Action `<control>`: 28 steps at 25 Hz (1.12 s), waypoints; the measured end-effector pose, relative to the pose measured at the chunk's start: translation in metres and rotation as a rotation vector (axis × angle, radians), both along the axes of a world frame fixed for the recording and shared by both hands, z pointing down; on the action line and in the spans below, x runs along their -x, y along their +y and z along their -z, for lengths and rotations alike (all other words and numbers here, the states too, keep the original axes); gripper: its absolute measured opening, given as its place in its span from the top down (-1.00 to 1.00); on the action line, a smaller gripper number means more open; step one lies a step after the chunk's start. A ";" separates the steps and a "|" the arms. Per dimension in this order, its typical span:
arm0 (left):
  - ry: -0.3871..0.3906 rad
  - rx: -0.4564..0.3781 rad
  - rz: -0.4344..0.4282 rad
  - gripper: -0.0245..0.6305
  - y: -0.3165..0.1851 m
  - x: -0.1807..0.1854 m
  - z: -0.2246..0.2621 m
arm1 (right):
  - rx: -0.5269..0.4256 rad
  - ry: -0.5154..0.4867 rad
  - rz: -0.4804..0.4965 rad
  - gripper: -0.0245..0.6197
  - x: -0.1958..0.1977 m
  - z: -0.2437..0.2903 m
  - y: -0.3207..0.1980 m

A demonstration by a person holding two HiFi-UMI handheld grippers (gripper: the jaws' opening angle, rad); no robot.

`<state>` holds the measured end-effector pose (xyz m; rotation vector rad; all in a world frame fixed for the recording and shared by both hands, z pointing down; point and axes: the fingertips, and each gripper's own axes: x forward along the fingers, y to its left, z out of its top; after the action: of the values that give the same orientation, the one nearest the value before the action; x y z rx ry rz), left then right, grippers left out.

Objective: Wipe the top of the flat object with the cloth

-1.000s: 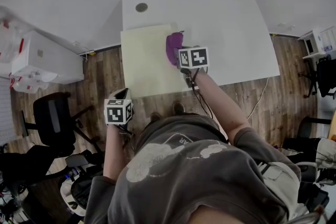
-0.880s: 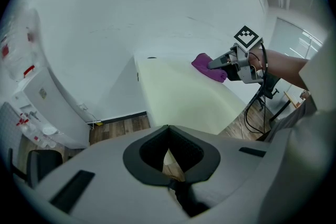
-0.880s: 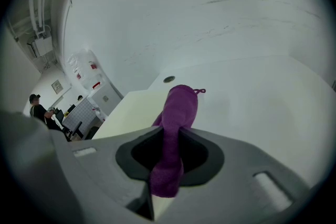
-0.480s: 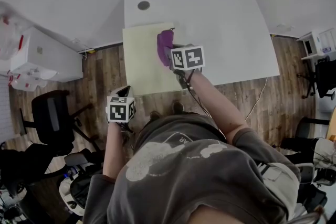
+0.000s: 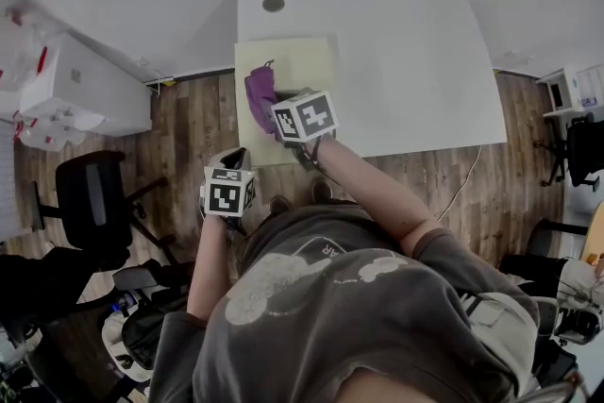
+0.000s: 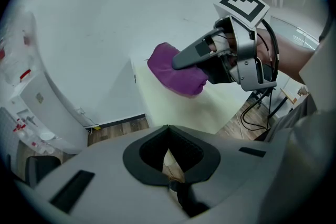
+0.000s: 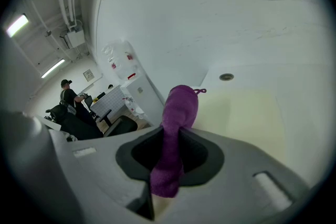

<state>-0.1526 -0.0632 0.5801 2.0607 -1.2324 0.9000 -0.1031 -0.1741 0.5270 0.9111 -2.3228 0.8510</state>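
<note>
Purple and soft-napped, the cloth [image 5: 257, 94] [image 6: 176, 73] [image 7: 176, 128] is bunching into a long roll with a small loop sticking out at its far tip. It is sitting on the left part of the flat yellow board [image 5: 302, 66] [image 6: 178, 110] [image 7: 247, 118], close to the board's left edge, and seems to be resting on the surface.

That board is a thin, smooth, pale rectangle with straight edges, lying on the white table [image 5: 406, 61] at its left end. To the board's right the matte tabletop is stretching wide, and a round grommet hole [image 5: 274, 3] [image 7: 226, 76] is showing just past the board's far edge. Most of the board's right half is lying uncovered beside the cloth.

The right gripper [image 5: 276, 109] [image 6: 181, 63] [image 7: 168, 149] is reaching in over the board's near side, its jaws closing tight on the cloth, which is filling the gap between the dark pads and poking out beyond them.

The left gripper [image 5: 234, 163] [image 6: 169, 165] is hovering off the board's near left corner, above the wood floor [image 5: 189, 127]. Its jaws are pressing together with nothing between them, touching neither board nor cloth.

Left of the board, across the floor, a white cabinet [image 5: 85, 94] and a black office chair [image 5: 90, 203] are standing well apart from it.
</note>
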 end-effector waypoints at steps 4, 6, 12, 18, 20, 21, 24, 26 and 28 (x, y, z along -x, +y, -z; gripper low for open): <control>0.016 0.007 -0.003 0.93 0.001 0.000 0.001 | 0.010 -0.003 0.045 0.70 0.025 -0.003 0.009; 0.026 0.019 -0.004 0.93 0.004 -0.001 0.002 | 0.019 -0.005 0.062 0.70 0.035 -0.006 0.013; 0.024 0.012 -0.016 0.93 0.001 0.000 0.000 | 0.053 0.044 0.083 0.70 0.042 -0.026 0.015; 0.017 0.005 -0.014 0.93 -0.001 0.004 -0.002 | 0.045 0.077 0.069 0.70 0.031 -0.031 0.013; 0.016 0.008 -0.016 0.93 0.000 0.004 -0.002 | 0.044 0.081 0.061 0.70 0.023 -0.033 0.013; 0.015 0.009 -0.016 0.93 -0.001 0.003 -0.002 | 0.043 0.083 0.057 0.70 0.019 -0.033 0.013; 0.011 0.009 -0.013 0.93 0.000 0.004 -0.002 | 0.045 0.089 0.043 0.70 0.005 -0.034 0.013; 0.009 0.011 -0.009 0.93 0.000 0.003 -0.002 | 0.045 0.094 0.032 0.70 -0.006 -0.034 0.013; 0.004 0.012 -0.006 0.93 0.001 0.003 -0.001 | 0.043 0.096 0.019 0.70 -0.018 -0.035 0.013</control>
<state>-0.1553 -0.0627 0.5815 2.0568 -1.2158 0.9032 -0.0849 -0.1615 0.5617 0.8911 -2.2193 0.8280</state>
